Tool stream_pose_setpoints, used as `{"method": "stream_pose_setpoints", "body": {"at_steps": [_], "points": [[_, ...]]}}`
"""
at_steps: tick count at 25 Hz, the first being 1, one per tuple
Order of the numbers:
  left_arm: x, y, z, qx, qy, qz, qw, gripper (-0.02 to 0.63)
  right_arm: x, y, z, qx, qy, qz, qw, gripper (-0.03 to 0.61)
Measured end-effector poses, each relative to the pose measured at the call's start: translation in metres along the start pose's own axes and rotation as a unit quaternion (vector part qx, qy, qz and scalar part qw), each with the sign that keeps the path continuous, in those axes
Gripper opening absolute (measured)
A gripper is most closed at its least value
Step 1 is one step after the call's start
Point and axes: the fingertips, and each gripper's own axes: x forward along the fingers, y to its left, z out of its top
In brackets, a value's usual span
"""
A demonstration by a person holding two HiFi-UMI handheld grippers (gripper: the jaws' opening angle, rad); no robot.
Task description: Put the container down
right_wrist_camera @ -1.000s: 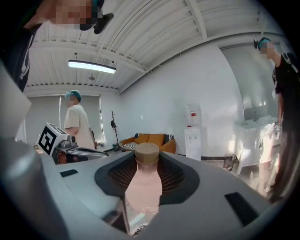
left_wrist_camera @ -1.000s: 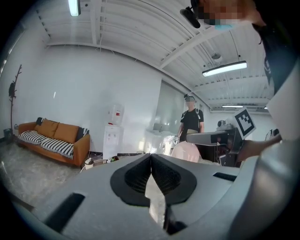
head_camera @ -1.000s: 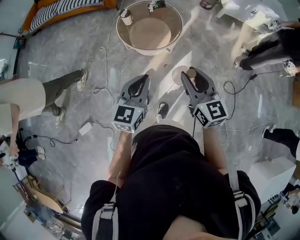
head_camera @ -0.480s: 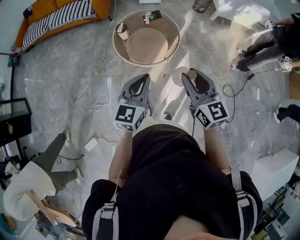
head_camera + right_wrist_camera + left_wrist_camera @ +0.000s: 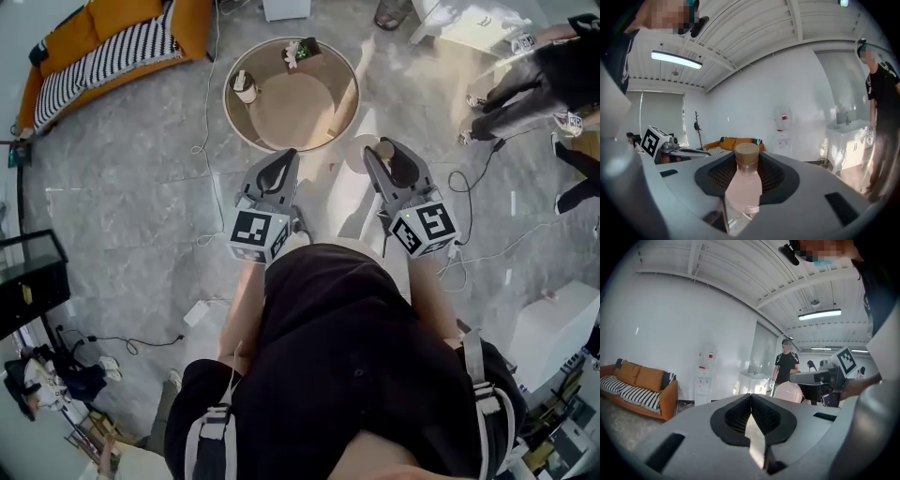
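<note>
A pale pink container (image 5: 743,185) with a brown lid (image 5: 746,152) sits between the jaws of my right gripper (image 5: 746,164), which is shut on it. In the head view the container (image 5: 361,150) shows as a pinkish round shape at the tip of the right gripper (image 5: 387,155), held over the floor beside a round table. My left gripper (image 5: 285,157) is level with it on the left. Its jaws meet with nothing between them (image 5: 750,398). The left gripper view also catches the container (image 5: 788,393) off to the right.
A round wooden table (image 5: 345,66) lies just ahead, with a cup (image 5: 246,86) and a small green item (image 5: 302,49) on it. An orange sofa (image 5: 112,37) stands at the far left. People (image 5: 534,75) stand at the right, cables (image 5: 478,253) trail over the floor, and a white box (image 5: 553,328) is at the lower right.
The round table has drawn closer to both grippers in the head view. The person on the left has dropped out of view. Both grippers keep their pose and the container stays held.
</note>
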Motion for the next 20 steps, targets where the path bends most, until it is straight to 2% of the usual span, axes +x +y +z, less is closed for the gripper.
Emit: {"method": "stream_pose_setpoints", "body": {"at_steps": [9, 20], "points": [[0.015, 0.037, -0.004, -0.015, 0.018, -0.03, 0.9993, 0.018, 0.036, 0.008, -0.008, 0.01, 0.017, -0.016, 1.0, 0.14], [0.04, 0.039, -0.022, -0.024, 0.042, -0.043, 0.9979, 0.018, 0.056, -0.004, -0.015, 0.018, 0.03, -0.008, 0.999, 0.14]]}}
